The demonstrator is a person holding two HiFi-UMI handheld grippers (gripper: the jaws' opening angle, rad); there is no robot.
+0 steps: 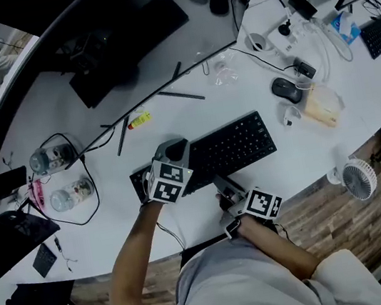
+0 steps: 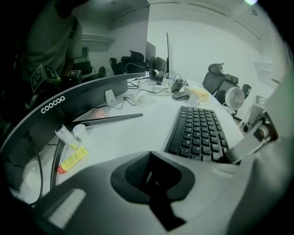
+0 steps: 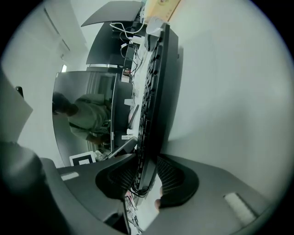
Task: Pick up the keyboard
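Black plastic keyboard (image 1: 226, 148) is shown lying near the front of a white desk (image 1: 293, 160). Its near long edge is clamped by the right gripper (image 3: 148, 176). The left gripper (image 2: 149, 176) is held closed and empty at its left end. It is judged light, stiff and slightly slippery, best held along its edges.

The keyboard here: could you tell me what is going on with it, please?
A person is working on the keyboard with a handheld tool in each hand. The right tool has its jaws on either side of the keyboard's near edge and appears to be gripping it. The left tool sits over the keyboard's left end; whether its jaws hold anything is unclear. The keyboard seems to lie flat on the white desk, not yet lifted.
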